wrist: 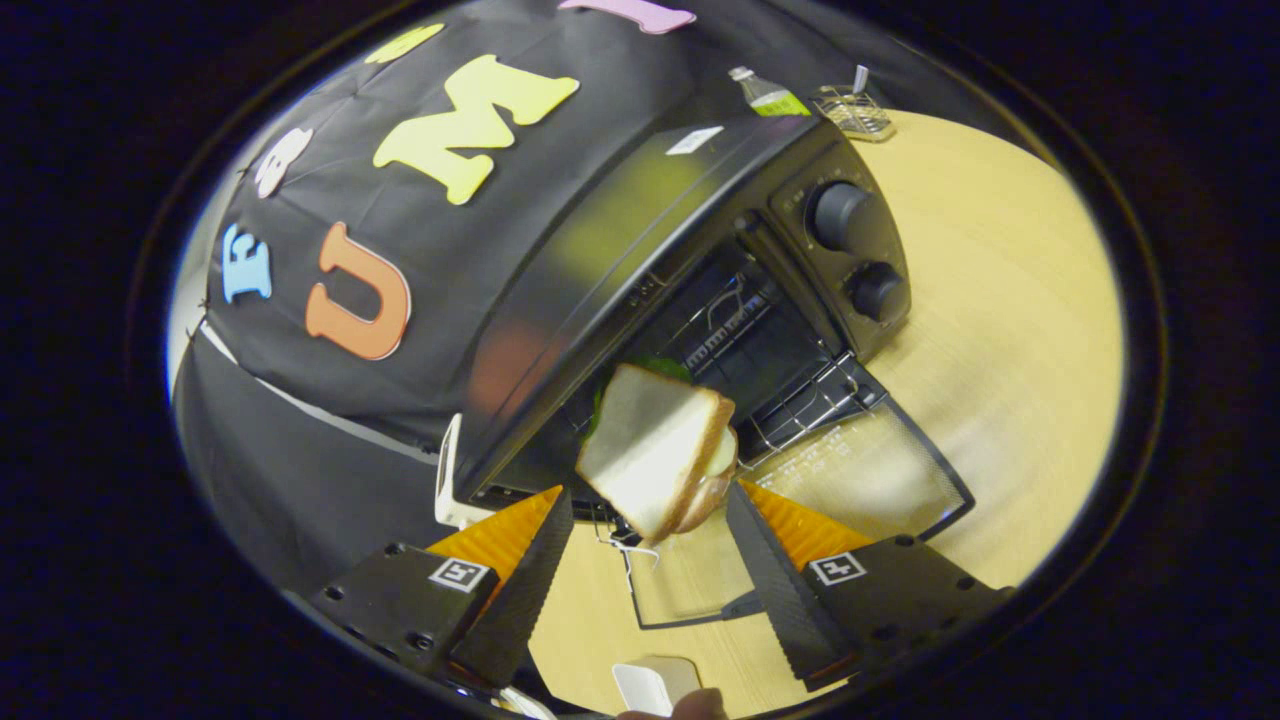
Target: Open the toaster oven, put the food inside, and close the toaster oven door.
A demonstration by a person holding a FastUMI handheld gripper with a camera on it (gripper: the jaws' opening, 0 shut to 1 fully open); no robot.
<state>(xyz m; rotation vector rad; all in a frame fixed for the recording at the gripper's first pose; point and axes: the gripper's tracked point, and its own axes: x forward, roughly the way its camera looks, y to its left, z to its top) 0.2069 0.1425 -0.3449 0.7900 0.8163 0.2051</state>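
Note:
A black toaster oven stands on the wooden table, seen tilted, with its glass door folded down flat in front of it. Its wire rack shows at the open mouth. A sandwich of white bread, with green leaf and a pale filling, hangs just in front of the left part of the opening, above the door. My gripper is shut on the sandwich, one fingertip against each side. The oven's inside behind the sandwich is hidden.
Two round knobs sit on the oven's right panel. Behind the oven stand a bottle and a small wire basket. A white object lies at the oven's left corner; another white piece lies near me beside a fingertip.

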